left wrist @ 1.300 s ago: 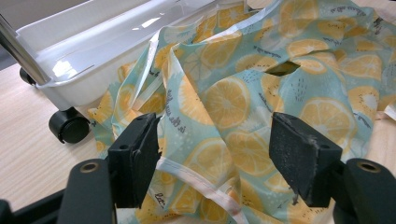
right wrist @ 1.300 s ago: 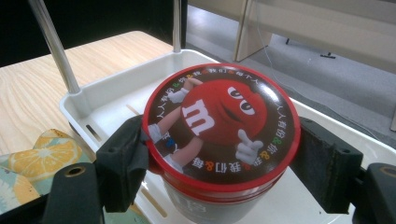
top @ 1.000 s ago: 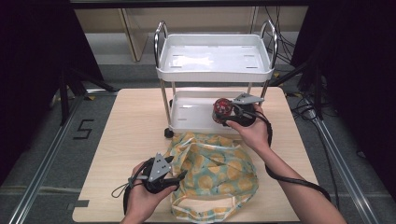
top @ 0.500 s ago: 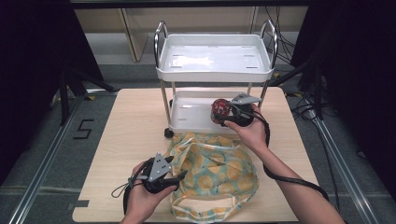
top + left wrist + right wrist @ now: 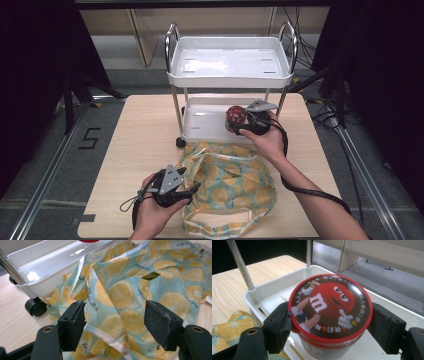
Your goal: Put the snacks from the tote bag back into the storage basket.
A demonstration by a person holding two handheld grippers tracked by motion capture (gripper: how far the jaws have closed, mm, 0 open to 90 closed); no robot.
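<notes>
Nothing has shifted since the earlier frame: the right tool (image 5: 239, 120) stays clamped around the red-lidded candy tub (image 5: 330, 312), upright over the right end of the cart's lower tray (image 5: 200, 131). The tray floor lies straight below. The left tool (image 5: 115, 325) stands open, the lemon-print bag's (image 5: 230, 180) fabric loose between its jaws on the desk (image 5: 135, 140).

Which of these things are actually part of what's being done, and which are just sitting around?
In use:
- sweets tub, gripped by right tongs
- lemon-print bag, at the left tongs
- white trolley

Lying about:
- cables on the floor
- floor marking
</notes>
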